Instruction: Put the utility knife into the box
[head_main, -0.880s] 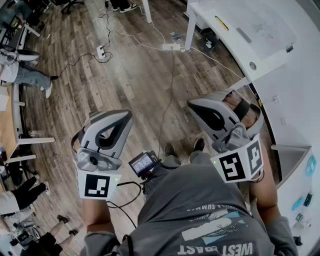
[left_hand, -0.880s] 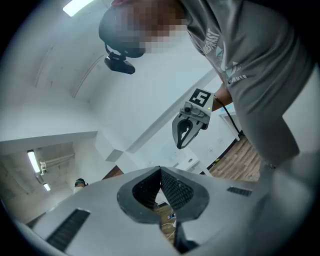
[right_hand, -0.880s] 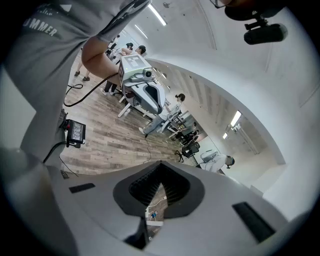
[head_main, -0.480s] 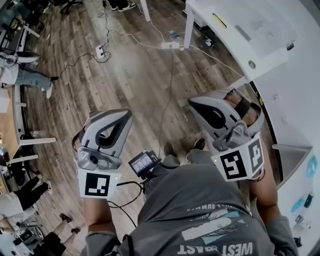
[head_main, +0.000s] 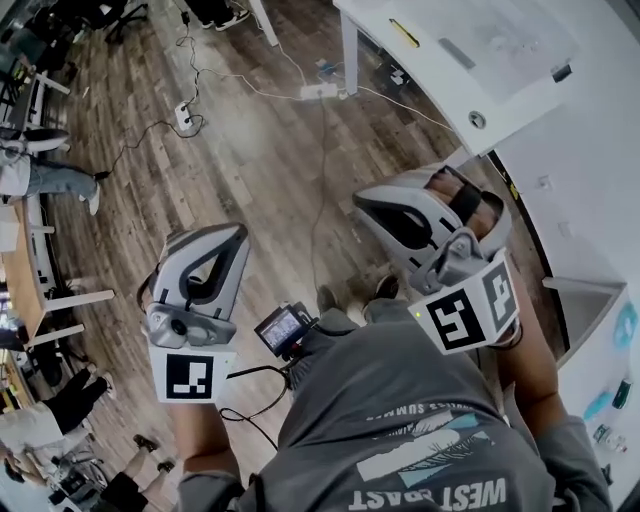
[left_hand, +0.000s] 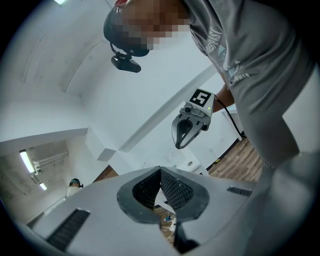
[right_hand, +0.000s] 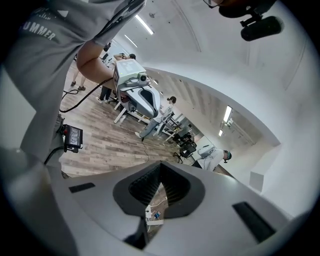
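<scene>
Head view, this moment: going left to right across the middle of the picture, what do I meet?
the left tool → small screen at the person's waist → right tool

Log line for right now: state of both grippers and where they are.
left gripper: shut, empty | right gripper: shut, empty | location: both over wood floor | utility knife, box: not made out

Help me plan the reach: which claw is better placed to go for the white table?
Right, probably. The right claw hangs on the side of the table, nearer its corner; the left claw is over open floor, farther off. Both are shut and empty.
</scene>
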